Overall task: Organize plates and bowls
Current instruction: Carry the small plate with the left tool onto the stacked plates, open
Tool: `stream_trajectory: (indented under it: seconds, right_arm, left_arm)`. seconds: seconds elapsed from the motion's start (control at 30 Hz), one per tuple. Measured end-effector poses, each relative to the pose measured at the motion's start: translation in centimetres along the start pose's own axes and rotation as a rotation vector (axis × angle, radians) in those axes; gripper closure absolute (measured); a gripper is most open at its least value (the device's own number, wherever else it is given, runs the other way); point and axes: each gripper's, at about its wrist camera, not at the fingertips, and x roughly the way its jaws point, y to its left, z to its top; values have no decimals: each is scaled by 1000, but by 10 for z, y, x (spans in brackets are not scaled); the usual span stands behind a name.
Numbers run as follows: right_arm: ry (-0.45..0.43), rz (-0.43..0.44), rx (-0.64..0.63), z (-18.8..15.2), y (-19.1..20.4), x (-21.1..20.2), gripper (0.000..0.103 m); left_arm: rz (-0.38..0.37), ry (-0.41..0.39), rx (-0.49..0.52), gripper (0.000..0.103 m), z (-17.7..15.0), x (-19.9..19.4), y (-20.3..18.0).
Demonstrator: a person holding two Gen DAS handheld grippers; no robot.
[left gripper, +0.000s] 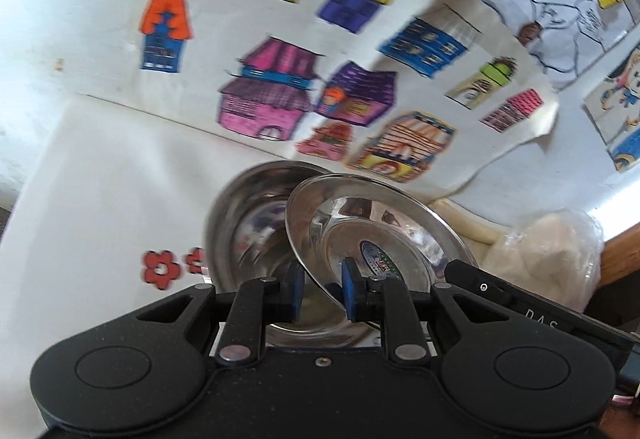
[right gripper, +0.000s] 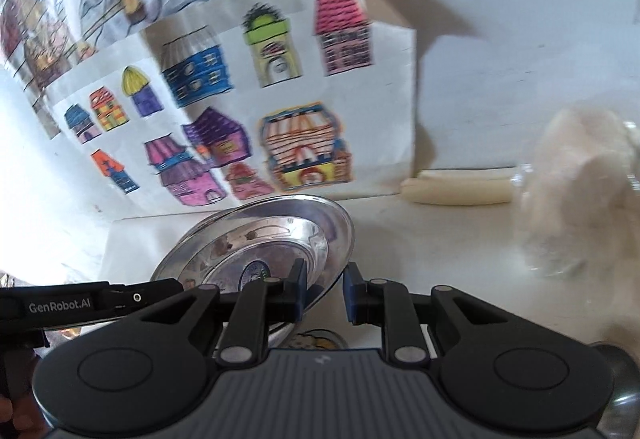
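A steel plate (left gripper: 376, 239) with a round sticker in its middle hangs tilted in the air between both grippers. My left gripper (left gripper: 323, 289) is shut on its left rim, blue pads on either side of the edge. In the right wrist view the same plate (right gripper: 256, 235) shows, and my right gripper (right gripper: 325, 289) is shut on its right rim. A steel bowl (left gripper: 244, 231) sits just behind and under the plate on the left; whether the two touch I cannot tell. Each gripper shows in the other's view: the right gripper (left gripper: 500, 293), the left gripper (right gripper: 80, 305).
Coloured drawings of houses (left gripper: 272, 91) hang on the white wall close ahead. A clear bag of white stuff (right gripper: 580, 191) and a cream roll (right gripper: 456, 191) lie at the right on the white surface. A wooden edge (left gripper: 624, 251) runs at the far right.
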Motion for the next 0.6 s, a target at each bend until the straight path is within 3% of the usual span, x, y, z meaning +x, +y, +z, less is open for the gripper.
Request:
stream_trajectory:
  seconds: [0.33, 0.6]
  right_arm:
    - [29, 47, -21, -6, 23, 25, 81]
    - [49, 31, -24, -7, 28, 39, 80]
  left_arm:
    - [62, -26, 52, 82, 2, 0, 20]
    - [99, -24, 92, 81, 2, 12, 20]
